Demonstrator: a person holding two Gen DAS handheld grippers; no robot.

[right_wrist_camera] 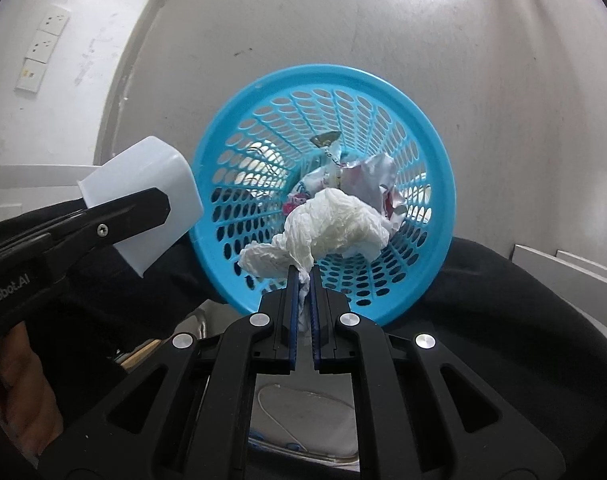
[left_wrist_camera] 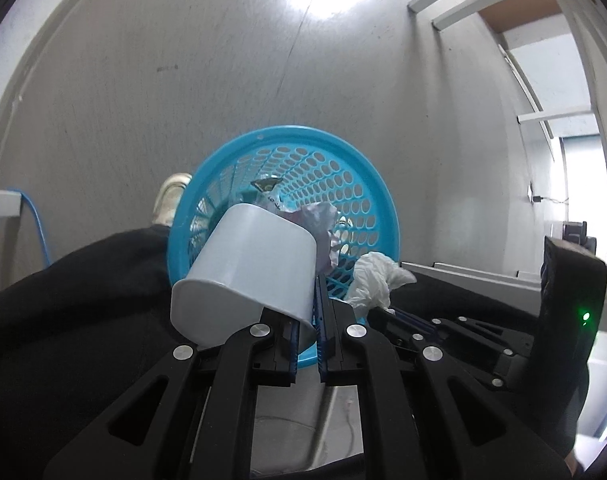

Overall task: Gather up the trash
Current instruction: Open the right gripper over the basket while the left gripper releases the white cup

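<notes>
We hold both claws over the blue basket (right_wrist_camera: 431,152), the left gripper (left_wrist_camera: 305,320) clamped on the white cup (left_wrist_camera: 243,268), the right gripper (right_wrist_camera: 303,280) clamped on the crumpled tissue (right_wrist_camera: 331,220); next we judge both must open to drop them in

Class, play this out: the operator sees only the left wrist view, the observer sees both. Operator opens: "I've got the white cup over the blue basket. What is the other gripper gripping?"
Observer: The right gripper is shut on a crumpled white tissue, pinched by its lower tail.
Operator: Does the tissue hang over the basket opening?
Observer: Yes, most of it hangs over the blue basket, near the rim closest to the camera.
Operator: Where does my cup sit from that side?
Observer: The white cup sits left of the basket's rim, largely outside the opening, with the left gripper clamped on its wall.
</notes>
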